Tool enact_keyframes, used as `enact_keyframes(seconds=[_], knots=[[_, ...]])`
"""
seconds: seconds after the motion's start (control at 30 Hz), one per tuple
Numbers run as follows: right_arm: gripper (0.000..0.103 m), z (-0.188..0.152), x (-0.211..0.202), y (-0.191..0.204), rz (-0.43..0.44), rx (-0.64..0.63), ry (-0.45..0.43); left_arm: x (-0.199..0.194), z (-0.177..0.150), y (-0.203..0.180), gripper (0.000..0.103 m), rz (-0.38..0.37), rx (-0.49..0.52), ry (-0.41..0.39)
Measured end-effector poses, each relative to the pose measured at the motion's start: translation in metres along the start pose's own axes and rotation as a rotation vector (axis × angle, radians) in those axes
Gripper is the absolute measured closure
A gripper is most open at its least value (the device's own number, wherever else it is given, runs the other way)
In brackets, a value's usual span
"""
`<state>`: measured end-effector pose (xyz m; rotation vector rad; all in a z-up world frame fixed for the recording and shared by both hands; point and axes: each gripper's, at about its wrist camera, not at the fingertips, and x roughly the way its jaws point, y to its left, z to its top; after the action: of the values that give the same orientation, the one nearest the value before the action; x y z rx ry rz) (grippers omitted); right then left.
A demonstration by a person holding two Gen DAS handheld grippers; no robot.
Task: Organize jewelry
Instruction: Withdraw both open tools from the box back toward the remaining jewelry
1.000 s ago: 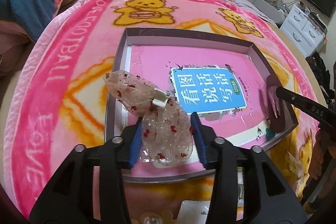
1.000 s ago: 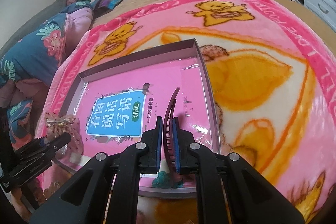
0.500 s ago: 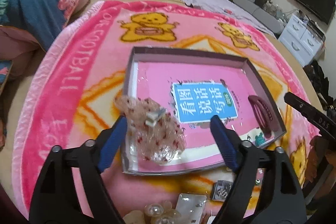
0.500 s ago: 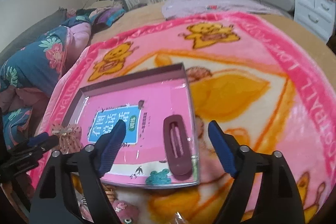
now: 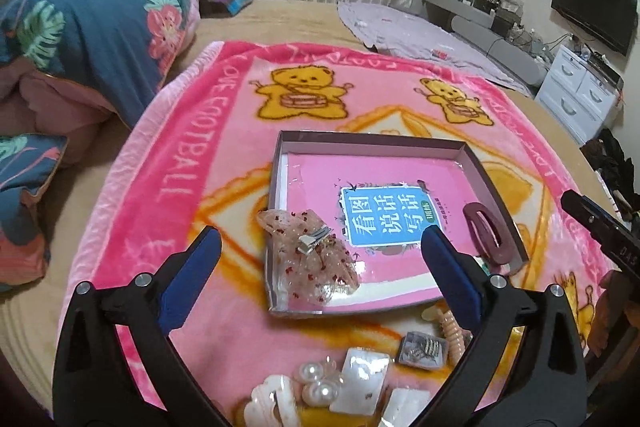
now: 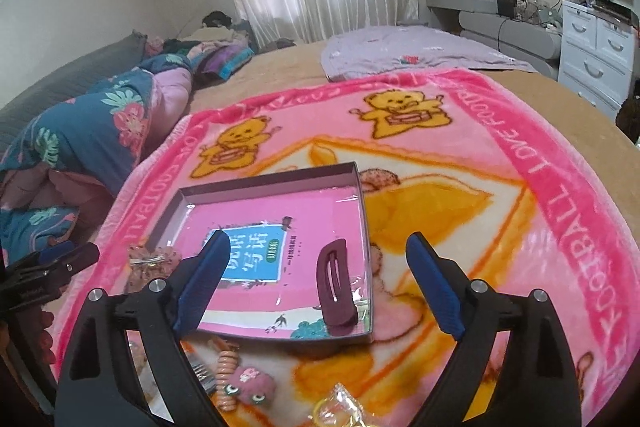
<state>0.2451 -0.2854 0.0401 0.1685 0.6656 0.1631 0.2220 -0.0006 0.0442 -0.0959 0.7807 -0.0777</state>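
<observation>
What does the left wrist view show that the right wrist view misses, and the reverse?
Only the left wrist view shows the pearl pieces and white shell-like clips on the blanket below the tray.

Only the right wrist view shows a small pink plush clip and a clear yellowish wrapped piece.

Both show the shallow tray with the maroon hair clip and the sheer red-speckled bow clip lying in it, and both grippers, left gripper and right gripper, jaws opening and empty.
</observation>
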Motion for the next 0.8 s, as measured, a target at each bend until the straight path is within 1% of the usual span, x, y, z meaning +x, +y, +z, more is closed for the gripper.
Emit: enact_keyframes(seconds=[0.17, 0.23, 0.3, 0.6, 0.8], knots=[[0.014, -0.003, -0.026, 0.007, 0.009, -0.024, -0.041, -0.022, -0.006, 0.000, 0.009, 0.008, 0.008, -0.037], [0.010, -0.007, -0.035, 0.010, 0.004, -0.035, -0.058, -0.032, -0.009, 0.000, 0.009, 0.008, 0.008, -0.052], [0.010, -0.010, -0.045, 0.012, -0.003, -0.045, -0.072, -0.041, -0.011, 0.000, 0.009, 0.003, 0.002, -0.067], [0.009, -0.026, -0.080, 0.018, 0.011, -0.069, -0.089, -0.067, -0.030, 0.000, 0.009, -0.006, -0.010, -0.085], [0.009, -0.036, -0.093, 0.019, 0.008, -0.085, -0.081, -0.077, -0.041, 0.004, 0.009, -0.001, -0.010, -0.088]])
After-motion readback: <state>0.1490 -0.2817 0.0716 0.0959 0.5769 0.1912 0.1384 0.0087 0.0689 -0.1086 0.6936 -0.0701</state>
